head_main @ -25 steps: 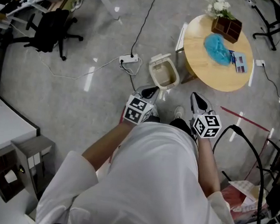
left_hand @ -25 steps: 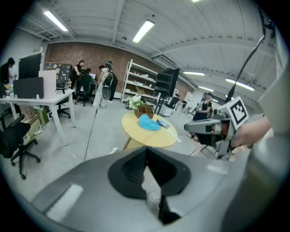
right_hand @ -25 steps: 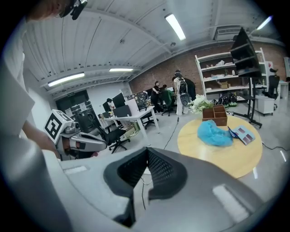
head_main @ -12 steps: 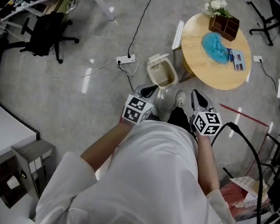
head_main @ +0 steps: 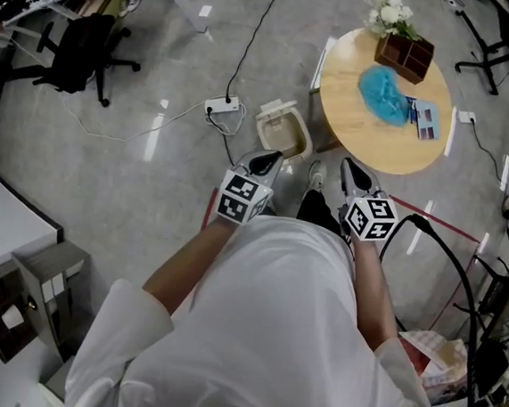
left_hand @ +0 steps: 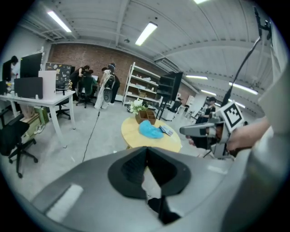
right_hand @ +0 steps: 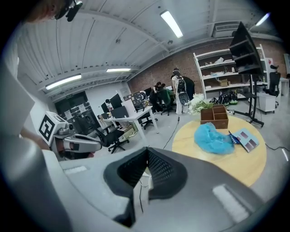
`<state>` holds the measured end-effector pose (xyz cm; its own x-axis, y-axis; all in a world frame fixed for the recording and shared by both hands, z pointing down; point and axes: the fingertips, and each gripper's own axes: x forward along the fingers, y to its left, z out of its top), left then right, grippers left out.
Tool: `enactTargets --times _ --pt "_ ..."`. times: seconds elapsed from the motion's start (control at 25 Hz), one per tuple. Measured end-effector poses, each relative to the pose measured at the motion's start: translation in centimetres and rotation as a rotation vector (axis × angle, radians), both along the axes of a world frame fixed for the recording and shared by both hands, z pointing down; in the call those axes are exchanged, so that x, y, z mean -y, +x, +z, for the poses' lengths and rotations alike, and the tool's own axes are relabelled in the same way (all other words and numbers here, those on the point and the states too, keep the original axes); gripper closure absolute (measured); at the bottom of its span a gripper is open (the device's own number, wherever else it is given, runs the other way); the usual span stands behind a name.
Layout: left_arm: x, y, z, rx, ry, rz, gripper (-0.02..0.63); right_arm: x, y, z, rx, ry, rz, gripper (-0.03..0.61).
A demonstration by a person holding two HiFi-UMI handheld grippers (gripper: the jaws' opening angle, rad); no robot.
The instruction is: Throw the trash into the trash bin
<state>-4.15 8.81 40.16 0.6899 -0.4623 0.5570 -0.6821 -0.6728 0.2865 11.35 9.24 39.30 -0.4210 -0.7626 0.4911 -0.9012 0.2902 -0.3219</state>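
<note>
A crumpled blue piece of trash (head_main: 382, 83) lies on the round wooden table (head_main: 368, 137) at the upper right of the head view. On the floor left of the table stands a small beige trash bin (head_main: 284, 134) with its lid up. My left gripper (head_main: 263, 163) hangs just short of the bin, shut and empty. To its right my right gripper (head_main: 354, 176) is held level with it, also shut and empty. The blue trash (right_hand: 213, 138) shows ahead on the table (right_hand: 226, 163) in the right gripper view, and farther off as blue trash (left_hand: 149, 130) in the left gripper view.
A wooden box with white flowers (head_main: 403, 51) and a small booklet (head_main: 427, 116) share the table. A power strip (head_main: 221, 107) with cables lies left of the bin, and an office chair (head_main: 77, 47) stands far left. A black cable (head_main: 446, 261) and red floor tape (head_main: 432, 215) lie to the right.
Both grippers have moved forward together toward the bin and table, which now sit slightly closer in the head view. Both stay shut.
</note>
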Motion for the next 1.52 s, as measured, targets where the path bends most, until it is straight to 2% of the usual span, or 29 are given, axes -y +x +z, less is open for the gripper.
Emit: enactTargets --times 0.32,0.64,1.08,1.16,1.52 --pt "2.2 3.4 0.1 0.005 -0.021 -0.082 0.611 2.9 3.7 0.3 0.020 -0.020 -0.072 0.578" --pt "3.6 6.8 0.9 0.017 -0.037 -0.097 0.611 4.6 6.5 1.2 0.029 -0.055 -0.125 0.578" --pt "5.6 9.0 1.5 0.031 -0.052 -0.157 0.611 7.7 10.2 3.2 -0.004 -0.091 -0.188 0.575" --pt "5.9 9.2 1.7 0.031 -0.057 -0.173 0.611 8.3 11.0 3.6 -0.010 -0.102 -0.198 0.548" --pt "7.4 10.6 2.2 0.037 -0.068 -0.233 0.610 11.3 14.7 5.8 -0.048 -0.135 -0.231 0.528"
